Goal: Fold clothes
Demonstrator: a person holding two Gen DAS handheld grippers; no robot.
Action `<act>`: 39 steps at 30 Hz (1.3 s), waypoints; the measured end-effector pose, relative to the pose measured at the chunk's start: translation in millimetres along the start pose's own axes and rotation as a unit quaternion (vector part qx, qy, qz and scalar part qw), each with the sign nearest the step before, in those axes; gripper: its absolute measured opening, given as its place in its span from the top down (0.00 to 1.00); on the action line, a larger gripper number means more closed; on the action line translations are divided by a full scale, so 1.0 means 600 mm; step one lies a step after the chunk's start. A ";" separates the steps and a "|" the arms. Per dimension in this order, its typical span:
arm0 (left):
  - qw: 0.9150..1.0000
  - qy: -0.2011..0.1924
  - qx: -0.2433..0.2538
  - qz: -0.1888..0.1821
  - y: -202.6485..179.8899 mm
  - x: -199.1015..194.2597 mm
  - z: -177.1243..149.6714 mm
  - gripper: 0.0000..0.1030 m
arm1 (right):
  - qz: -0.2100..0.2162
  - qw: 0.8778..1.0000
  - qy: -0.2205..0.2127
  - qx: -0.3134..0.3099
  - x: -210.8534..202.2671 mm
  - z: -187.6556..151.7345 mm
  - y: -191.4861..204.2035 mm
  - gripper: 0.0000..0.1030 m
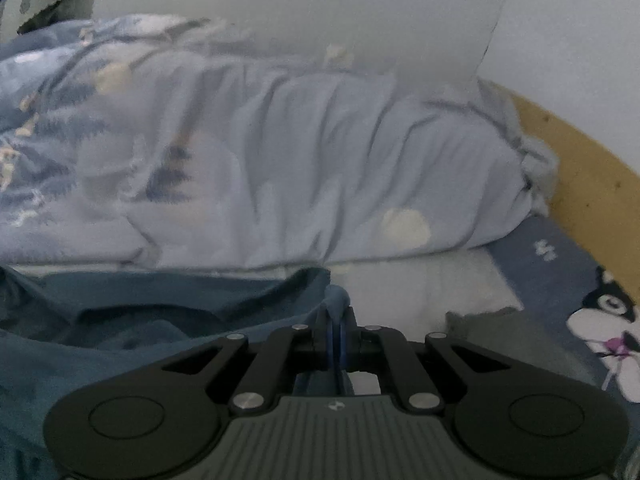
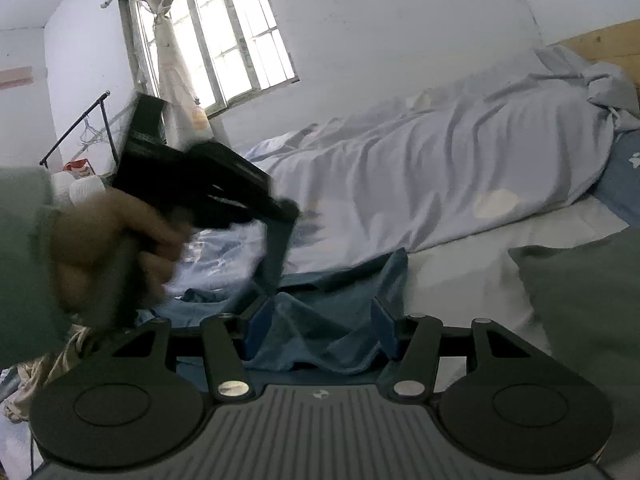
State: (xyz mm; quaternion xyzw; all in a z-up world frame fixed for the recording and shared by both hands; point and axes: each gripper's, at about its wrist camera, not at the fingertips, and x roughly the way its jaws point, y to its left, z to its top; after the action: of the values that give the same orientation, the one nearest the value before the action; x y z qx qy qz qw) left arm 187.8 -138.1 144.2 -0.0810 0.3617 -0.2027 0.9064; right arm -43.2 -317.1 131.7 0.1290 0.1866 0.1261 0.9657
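Two grippers, one blue shirt (image 2: pixel 320 320) on bed below quilt (image 2: pixel 440 168). We see left gripper (image 1: pixel 335 320) pinching shirt corner nearest quilt; right gripper (image 2: pixel 320 328) spread, shirt bunched between pads, unpinched.

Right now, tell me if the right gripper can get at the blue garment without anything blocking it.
Probably yes. The right gripper stands open with the blue garment lying directly ahead, apparently between its fingers, and nothing covers the cloth there. The left gripper, shut on the same garment, sits just beyond and could crowd it.
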 end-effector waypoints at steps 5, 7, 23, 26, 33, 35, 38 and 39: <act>0.999 0.024 0.008 0.022 -0.010 0.077 -0.026 0.99 | -0.009 1.000 0.007 -0.016 -0.004 0.000 -0.003 0.45; 0.999 0.034 0.009 0.021 -0.011 0.101 -0.034 0.97 | -0.012 1.000 0.012 -0.020 -0.006 -0.001 -0.005 0.45; 0.993 -0.120 -0.020 0.009 0.056 -0.162 0.038 0.32 | -0.030 0.999 0.013 -0.022 -0.016 -0.003 -0.015 0.45; 0.985 -0.167 -0.017 0.038 0.091 -0.281 0.036 0.24 | -0.028 0.999 0.011 -0.022 -0.010 -0.006 -0.009 0.45; 0.974 -0.203 -0.046 0.094 0.169 -0.496 -0.050 0.14 | -0.042 0.997 0.000 -0.066 0.005 -0.016 0.008 0.45; 0.972 -0.206 -0.049 0.106 0.185 -0.542 -0.092 0.13 | -0.047 0.996 0.003 -0.080 0.012 -0.022 0.012 0.45; 0.972 -0.199 -0.041 0.122 0.202 -0.586 -0.161 0.11 | -0.052 0.993 0.007 -0.108 0.023 -0.034 0.022 0.45; 0.972 -0.195 -0.035 0.128 0.204 -0.595 -0.185 0.11 | -0.053 0.991 0.007 -0.122 0.026 -0.039 0.028 0.45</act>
State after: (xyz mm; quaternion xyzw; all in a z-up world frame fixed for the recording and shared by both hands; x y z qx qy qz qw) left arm -84.8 124.7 250.0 -0.1034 0.1924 -0.0531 0.9744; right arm -41.5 -292.3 110.3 -0.0006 0.1831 0.0978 0.9782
